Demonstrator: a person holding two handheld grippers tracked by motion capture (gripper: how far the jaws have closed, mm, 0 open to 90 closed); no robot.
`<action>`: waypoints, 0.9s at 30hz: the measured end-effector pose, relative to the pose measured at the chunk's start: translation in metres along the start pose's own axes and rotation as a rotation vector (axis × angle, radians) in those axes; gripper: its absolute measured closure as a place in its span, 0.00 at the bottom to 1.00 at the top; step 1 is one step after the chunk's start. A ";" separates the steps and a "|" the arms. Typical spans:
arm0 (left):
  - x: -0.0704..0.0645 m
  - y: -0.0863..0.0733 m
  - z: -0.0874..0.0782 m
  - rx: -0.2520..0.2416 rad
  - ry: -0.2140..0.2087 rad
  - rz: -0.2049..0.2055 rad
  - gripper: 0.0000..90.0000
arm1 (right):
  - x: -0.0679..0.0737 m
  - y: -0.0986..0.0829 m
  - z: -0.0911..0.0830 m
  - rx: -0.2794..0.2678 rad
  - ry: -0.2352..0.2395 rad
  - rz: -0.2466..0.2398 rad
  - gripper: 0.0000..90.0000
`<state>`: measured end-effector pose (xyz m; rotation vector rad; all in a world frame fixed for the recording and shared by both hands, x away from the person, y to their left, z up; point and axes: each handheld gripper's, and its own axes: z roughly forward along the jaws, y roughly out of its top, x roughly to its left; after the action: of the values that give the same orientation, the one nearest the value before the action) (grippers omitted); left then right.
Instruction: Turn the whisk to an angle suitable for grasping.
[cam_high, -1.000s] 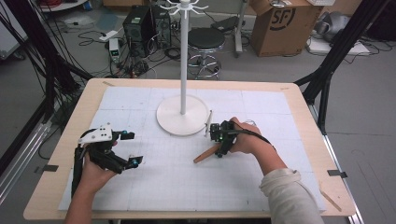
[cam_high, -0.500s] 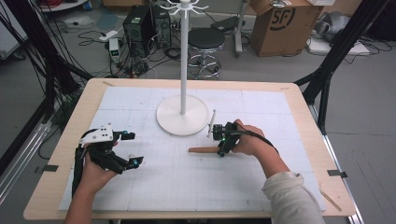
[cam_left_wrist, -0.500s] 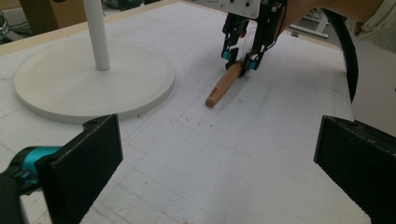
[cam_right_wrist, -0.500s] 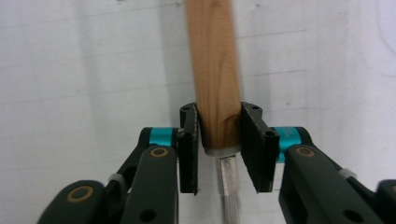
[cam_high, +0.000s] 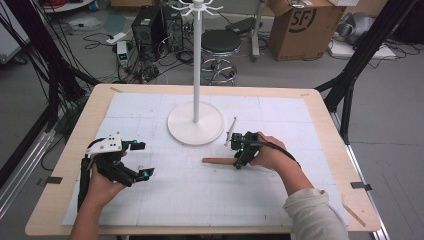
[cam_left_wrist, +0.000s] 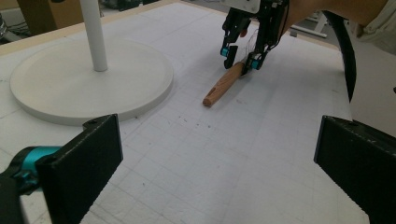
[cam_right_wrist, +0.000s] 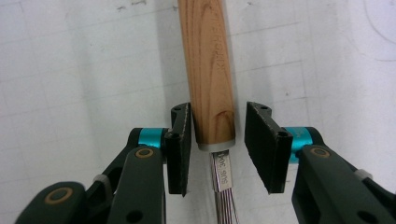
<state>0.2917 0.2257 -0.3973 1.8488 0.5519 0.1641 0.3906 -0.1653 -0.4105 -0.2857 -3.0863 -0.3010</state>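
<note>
Since a second ago the wooden-handled utensil with a thin steel wire neck (cam_high: 218, 161) has swung from a slant to lie nearly level across the white gridded mat (cam_high: 300, 130), handle end pointing toward the person's left, and the right gripper (cam_high: 240, 156) has turned with it. That utensil lies flat on the mat just in front of the round white base of the tall hanging stand (cam_high: 195, 123), apart from it. In the right gripper view the jaws stand on either side of the handle (cam_right_wrist: 209, 70) where it meets the metal collar, the left pad close against the wood and the right pad with a clear gap, so the right gripper (cam_right_wrist: 218, 144) is parted and not clamped; the handle rests on the mat. The left gripper (cam_high: 131, 161) sits well apart near the mat's left side, jaws spread wide with nothing between them, as the left gripper view shows (cam_left_wrist: 217, 158). The step in hand looks like setting up a grasp on the handle near its collar. The next move probably calls for closing the jaws squarely on the round wood so it does not roll out, then lifting it toward the stand's hooks (cam_high: 196, 7).
</note>
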 end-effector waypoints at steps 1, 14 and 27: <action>0.000 0.000 0.000 0.000 -0.001 0.000 0.02 | 0.001 0.000 0.001 -0.002 -0.005 0.004 0.67; -0.001 0.001 0.000 0.000 0.001 0.002 0.02 | 0.010 -0.003 0.003 -0.038 -0.036 -0.021 0.79; -0.001 0.001 0.000 -0.002 -0.002 0.001 0.02 | 0.008 -0.019 -0.031 -0.280 -0.041 0.052 0.79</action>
<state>0.2909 0.2252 -0.3965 1.8471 0.5491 0.1640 0.3798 -0.1884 -0.3839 -0.3818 -3.0658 -0.7350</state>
